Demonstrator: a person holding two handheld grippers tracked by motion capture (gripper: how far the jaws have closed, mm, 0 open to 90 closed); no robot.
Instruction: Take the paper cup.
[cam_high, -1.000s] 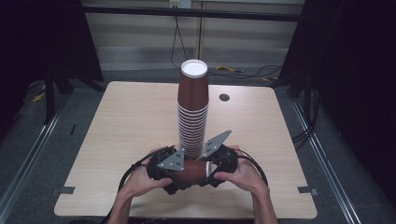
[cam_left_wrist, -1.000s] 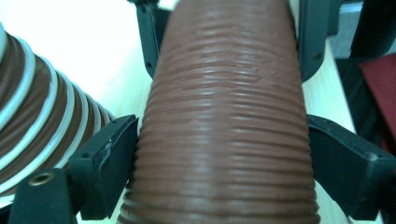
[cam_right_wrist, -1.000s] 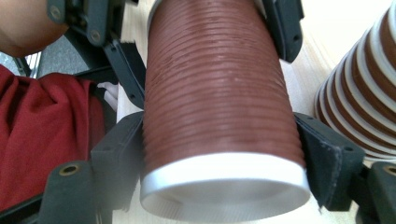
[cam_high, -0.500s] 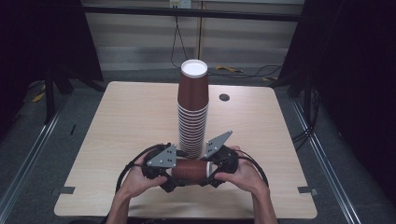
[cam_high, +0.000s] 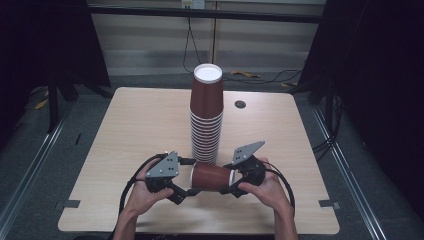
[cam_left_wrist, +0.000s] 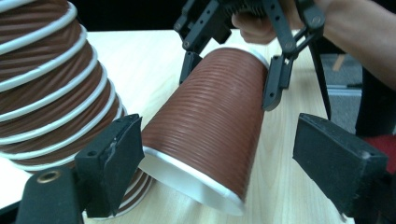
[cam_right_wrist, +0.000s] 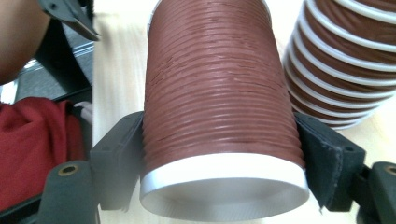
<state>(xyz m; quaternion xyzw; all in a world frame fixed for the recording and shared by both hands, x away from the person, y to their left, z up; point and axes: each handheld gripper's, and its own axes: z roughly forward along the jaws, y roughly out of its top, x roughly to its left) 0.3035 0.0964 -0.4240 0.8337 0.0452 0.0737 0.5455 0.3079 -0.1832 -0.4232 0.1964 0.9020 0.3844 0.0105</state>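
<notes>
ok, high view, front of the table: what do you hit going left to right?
left hand → left gripper → brown ribbed paper cup lying on its side → right gripper → right hand

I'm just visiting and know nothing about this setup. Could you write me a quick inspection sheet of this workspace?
Surface: light wooden table, flat, bare at the edges.
Job's things: tall stack of upturned brown ribbed cups; one loose cup lying on its side between the grippers, in front of the stack.
Clutter: small dark round spot on the table behind the stack.
Grippers: right gripper clamps the loose cup, both pads on it; left gripper has just been closing, one jaw touching the cup, the other apart.
Cables: black cable loops from the left gripper, another from the right; loose leads on the floor behind.
Surroundings: dark curtains, grey floor.
</notes>
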